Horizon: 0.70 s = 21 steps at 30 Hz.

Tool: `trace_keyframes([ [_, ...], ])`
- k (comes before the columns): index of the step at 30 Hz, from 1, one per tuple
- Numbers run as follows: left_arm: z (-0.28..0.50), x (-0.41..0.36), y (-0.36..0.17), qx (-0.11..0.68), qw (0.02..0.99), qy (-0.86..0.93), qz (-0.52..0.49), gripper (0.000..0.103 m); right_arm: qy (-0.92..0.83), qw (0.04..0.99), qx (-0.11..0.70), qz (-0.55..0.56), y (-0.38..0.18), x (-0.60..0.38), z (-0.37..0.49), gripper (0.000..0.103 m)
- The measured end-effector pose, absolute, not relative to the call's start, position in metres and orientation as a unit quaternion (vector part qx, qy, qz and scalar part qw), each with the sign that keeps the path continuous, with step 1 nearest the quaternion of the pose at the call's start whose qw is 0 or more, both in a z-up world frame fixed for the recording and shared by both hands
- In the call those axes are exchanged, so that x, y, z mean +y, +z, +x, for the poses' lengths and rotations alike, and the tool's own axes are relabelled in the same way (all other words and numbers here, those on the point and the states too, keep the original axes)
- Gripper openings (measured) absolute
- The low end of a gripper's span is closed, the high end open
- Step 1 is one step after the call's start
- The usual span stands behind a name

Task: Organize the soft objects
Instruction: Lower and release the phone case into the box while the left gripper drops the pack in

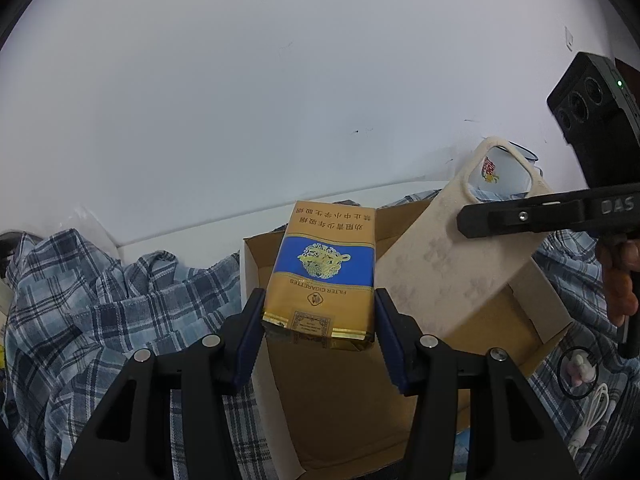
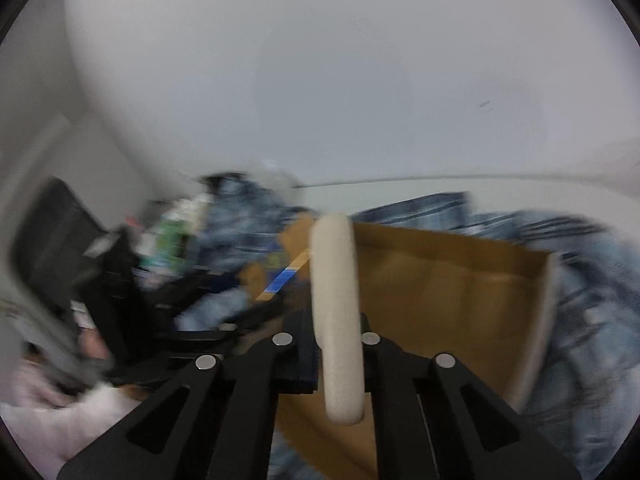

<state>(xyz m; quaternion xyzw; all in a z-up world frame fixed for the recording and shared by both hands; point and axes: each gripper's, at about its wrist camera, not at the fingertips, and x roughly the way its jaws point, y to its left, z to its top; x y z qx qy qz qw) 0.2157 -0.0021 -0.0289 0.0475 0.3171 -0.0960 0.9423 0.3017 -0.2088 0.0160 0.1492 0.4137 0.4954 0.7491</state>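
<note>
Two grippers are up over a plaid cloth point(image 1: 100, 292) that covers the surface, blue and white checks bunched in folds at the lower left of the left view. Behind it a bare white wall point(image 1: 280, 80) fills the whole upper half of both views. An open cardboard box point(image 1: 340, 392) sits on the cloth in the lower middle, brown inside with pale outer walls.

My left gripper point(image 1: 320, 320) pinches a cigarette pack point(image 1: 326, 272), gold with a blue band, by its bottom end. Its long axis runs up the frame, leaning slightly away toward the wall, and the print reads upside down. It hangs above the box's left part.

My right gripper point(image 2: 340, 344) is pressed onto a cream phone case point(image 2: 338, 312), seen edge-on here, its long axis running up the frame in front of the box's brown wall point(image 2: 460, 280). That view is blurred. In the left view the case point(image 1: 452, 264) slants from the box up to the upper right, camera cutout on top, with a white mug point(image 1: 498, 178) showing through it.

A white cable point(image 1: 590, 420) lies at the lower right.
</note>
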Motion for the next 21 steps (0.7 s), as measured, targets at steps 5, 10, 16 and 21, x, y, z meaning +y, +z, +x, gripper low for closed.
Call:
trace_keyframes([
  [5, 0.216, 0.000, -0.028, 0.319, 0.942, -0.094, 0.042, 0.055, 0.470, 0.756, 0.441, 0.115, 0.006, -0.199, 0.301, 0.007],
  [10, 0.218, -0.003, -0.032, 0.328, 0.939, -0.095, 0.045, 0.055, 0.383, 0.808, 0.447, 0.030, 0.004, -0.189, 0.296, 0.101],
  [16, 0.219, -0.003, -0.032, 0.321, 0.941, -0.098, 0.036, 0.102, 0.376, 0.832, 0.408, 0.008, 0.021, -0.185, 0.290, 0.103],
  [21, 0.216, -0.003, -0.029, 0.303, 0.947, -0.094, 0.045, 0.103, 0.367, 0.848, 0.382, -0.018, 0.027, -0.180, 0.286, 0.103],
])
